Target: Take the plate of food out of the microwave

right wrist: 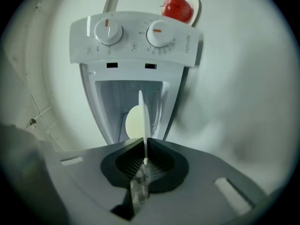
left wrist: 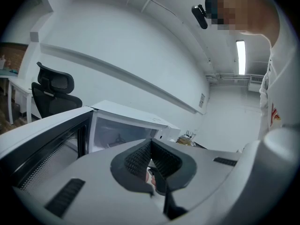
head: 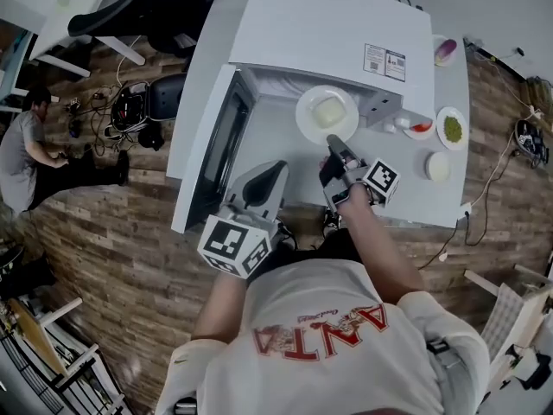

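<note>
By the microwave [head: 328, 33], white plate [head: 304, 121] bears pale food [head: 327, 111].

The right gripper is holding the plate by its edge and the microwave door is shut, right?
Not quite. The microwave door is open; the head view shows it swung out to the left. The rest is right: the right gripper is holding the plate by its edge.
</note>
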A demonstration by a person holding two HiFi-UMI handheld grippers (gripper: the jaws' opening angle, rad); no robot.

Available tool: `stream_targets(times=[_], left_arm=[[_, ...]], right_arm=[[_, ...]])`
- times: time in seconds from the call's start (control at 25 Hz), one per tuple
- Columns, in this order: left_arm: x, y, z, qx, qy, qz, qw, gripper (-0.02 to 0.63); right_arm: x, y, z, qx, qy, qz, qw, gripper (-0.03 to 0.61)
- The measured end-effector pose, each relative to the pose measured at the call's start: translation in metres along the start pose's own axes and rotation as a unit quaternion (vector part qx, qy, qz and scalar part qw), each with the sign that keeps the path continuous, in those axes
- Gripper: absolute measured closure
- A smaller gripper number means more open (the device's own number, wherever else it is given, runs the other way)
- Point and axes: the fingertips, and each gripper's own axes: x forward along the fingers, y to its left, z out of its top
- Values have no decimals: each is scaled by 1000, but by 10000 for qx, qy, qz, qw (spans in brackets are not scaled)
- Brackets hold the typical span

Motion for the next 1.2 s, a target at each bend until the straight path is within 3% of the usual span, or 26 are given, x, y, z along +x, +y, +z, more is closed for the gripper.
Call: stream_targets(times=[0.72,1.2], left_arm=[[41,-67,-17,437,439,-1038,9927,606],[45,-72,-26,415,551,-1053,9921,604]], right_arm=[[-126,-81,12,184,-566,-626,9963,561],[-147,-108,37,382,-856,-859,9919,560]])
